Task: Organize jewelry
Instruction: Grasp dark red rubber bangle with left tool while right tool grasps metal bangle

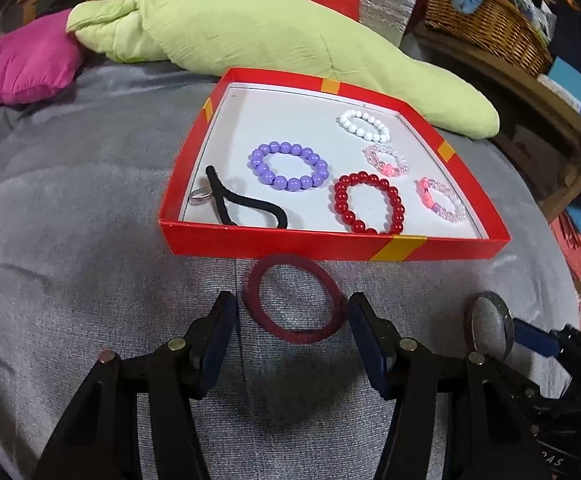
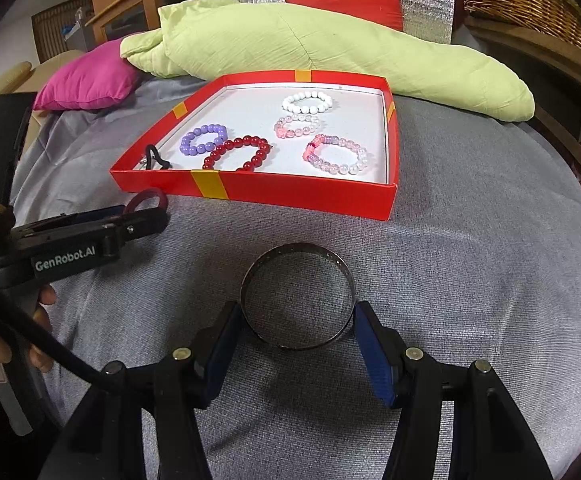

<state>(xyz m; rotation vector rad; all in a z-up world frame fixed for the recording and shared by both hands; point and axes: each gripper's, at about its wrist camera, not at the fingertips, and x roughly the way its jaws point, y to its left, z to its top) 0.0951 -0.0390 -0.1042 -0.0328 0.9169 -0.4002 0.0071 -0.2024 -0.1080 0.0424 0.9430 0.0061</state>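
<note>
With both grippers spread, my left gripper (image 1: 292, 312) straddles the maroon hair tie (image 1: 295, 299) and my right gripper (image 2: 299, 316) the metal bangle (image 2: 298, 295), perhaps touching it, so next I pinch and lift them into the red box (image 2: 290, 196).

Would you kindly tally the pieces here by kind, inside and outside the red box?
Beaded bracelets: 5, white, purple, red, two pink-clear
Hair ties: 2, black, maroon
Metal bangle: 1
Silver ring: 1
Total: 9
</note>
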